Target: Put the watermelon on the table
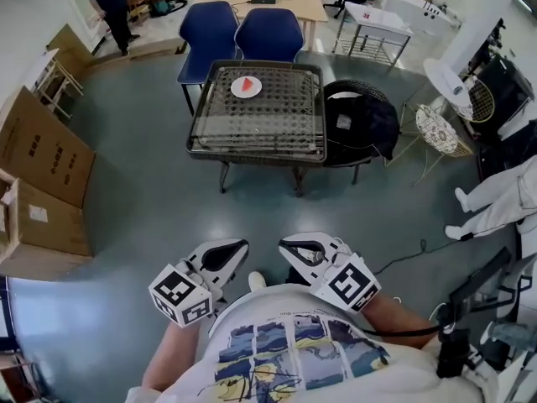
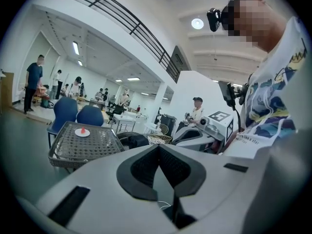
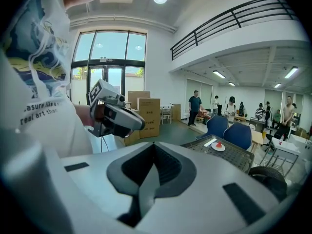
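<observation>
The tabletop (image 1: 220, 133) stands well ahead of me, far across the floor. My left hand-held gripper (image 1: 242, 244) and right hand-held gripper (image 1: 285, 243) sit near my body, jaws pressed together, holding nothing. On the tabletop's far side a white plate (image 1: 236, 91) carries the watermelon (image 1: 247, 83). I'd close in squarely first, then open one gripper wide before reaching, and pinch gently.

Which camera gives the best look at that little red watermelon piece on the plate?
The head view: it looks down on the watermelon piece, unobstructed on its white plate on the table. Both gripper views show it only as a tiny, distant red speck.
</observation>
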Tool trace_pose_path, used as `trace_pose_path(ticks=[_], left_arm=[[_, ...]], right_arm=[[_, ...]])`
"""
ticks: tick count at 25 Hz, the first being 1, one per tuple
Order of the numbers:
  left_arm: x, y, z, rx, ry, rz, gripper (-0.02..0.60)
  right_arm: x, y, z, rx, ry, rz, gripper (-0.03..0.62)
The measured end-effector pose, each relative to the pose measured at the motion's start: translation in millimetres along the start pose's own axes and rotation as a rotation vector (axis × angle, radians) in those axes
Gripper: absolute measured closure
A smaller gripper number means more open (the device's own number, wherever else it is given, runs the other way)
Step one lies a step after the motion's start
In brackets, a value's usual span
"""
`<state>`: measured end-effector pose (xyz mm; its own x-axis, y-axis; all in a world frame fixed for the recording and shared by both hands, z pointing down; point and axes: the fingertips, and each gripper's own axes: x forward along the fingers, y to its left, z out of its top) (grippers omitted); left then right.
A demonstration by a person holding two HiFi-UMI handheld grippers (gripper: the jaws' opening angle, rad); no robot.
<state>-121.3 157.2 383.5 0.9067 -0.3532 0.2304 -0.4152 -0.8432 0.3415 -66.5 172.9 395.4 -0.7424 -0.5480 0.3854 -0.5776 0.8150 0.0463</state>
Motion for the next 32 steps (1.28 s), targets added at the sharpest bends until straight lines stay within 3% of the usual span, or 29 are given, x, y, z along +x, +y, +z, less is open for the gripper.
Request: trace_pose_path(ticks=[14,32], left_arm=[[-5,-1,-9,0.006,0.012,-0.056,0.572],[-21,5,-13,0.009,0.019,-0.045,0.572]], right_arm=[[5,7,2,-0.033,0.024,-0.048,0.583],[19,15,8,-0.049,0.032,-0.036,0.583]])
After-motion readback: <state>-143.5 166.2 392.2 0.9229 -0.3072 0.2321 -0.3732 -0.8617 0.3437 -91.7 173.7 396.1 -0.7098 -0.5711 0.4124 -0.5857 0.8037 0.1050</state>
